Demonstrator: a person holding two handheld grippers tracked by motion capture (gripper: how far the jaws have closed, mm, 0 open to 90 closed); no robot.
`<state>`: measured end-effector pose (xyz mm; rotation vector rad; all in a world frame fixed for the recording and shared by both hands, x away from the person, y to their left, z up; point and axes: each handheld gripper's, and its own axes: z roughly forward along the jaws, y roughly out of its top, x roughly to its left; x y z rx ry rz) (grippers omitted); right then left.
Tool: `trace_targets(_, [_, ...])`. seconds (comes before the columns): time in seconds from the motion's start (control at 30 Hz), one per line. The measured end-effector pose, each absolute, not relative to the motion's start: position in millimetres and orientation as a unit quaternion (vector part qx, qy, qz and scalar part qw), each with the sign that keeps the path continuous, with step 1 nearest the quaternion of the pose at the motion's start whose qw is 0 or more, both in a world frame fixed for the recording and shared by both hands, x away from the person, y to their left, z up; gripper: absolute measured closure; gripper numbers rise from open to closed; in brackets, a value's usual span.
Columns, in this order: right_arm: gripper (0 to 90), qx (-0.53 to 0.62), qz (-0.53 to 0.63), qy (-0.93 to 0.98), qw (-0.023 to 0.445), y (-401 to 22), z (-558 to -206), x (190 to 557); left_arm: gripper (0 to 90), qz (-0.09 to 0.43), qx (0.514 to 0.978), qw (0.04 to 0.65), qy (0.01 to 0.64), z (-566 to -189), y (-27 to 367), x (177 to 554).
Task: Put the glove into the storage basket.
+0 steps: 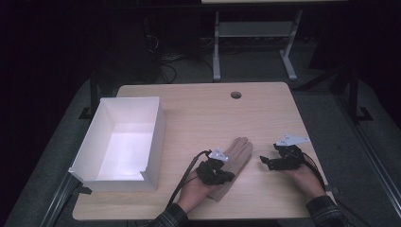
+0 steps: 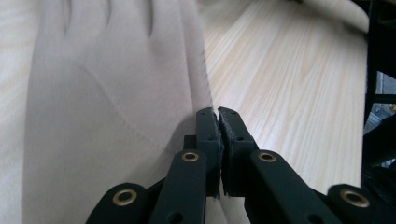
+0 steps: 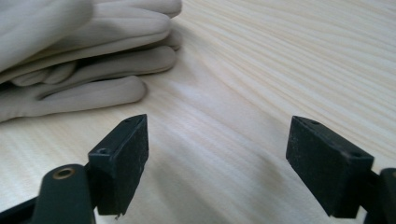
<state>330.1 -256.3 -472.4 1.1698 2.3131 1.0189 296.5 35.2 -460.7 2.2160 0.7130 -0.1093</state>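
A beige fabric glove (image 1: 239, 153) lies flat near the table's front middle, fingers pointing away from the person. My left gripper (image 1: 223, 176) rests on its cuff half. In the left gripper view the glove (image 2: 107, 93) spreads to the left, and my left gripper (image 2: 218, 116) is shut with the glove's right edge running into its tips. My right gripper (image 1: 265, 162) sits on the table just right of the glove, pointing at it. In the right gripper view it (image 3: 217, 163) stands wide open over bare wood, and the glove's fingers (image 3: 84, 60) lie ahead at upper left.
A white open-topped box (image 1: 156, 137) stands at the left of the wooden table (image 1: 198, 113). A round cable hole (image 1: 236, 95) sits near the far edge. Beyond the table are another desk's legs (image 1: 216, 47) and cables on the floor.
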Motion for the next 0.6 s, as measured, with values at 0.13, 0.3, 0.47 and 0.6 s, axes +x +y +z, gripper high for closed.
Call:
trace_targets(0.13, [18.0, 0.417, 0.351, 0.816, 0.191, -255, -476, 332, 87.6, -0.033, 0.878, 0.386, 0.280, -460, 39, 295])
trace_targets(0.3, [15.3, 0.416, 0.345, 0.818, 0.196, -257, -480, 333, 88.1, -0.024, 0.882, 0.378, 0.280, -459, 47, 294])
trace_targets(0.47, [14.0, 0.423, 0.352, 0.814, 0.189, -257, -481, 335, 88.7, -0.020, 0.884, 0.368, 0.288, -458, 66, 294])
trace_targets(0.6, [14.0, 0.425, 0.354, 0.813, 0.182, -258, -482, 336, 88.8, -0.020, 0.887, 0.360, 0.290, -456, 81, 294])
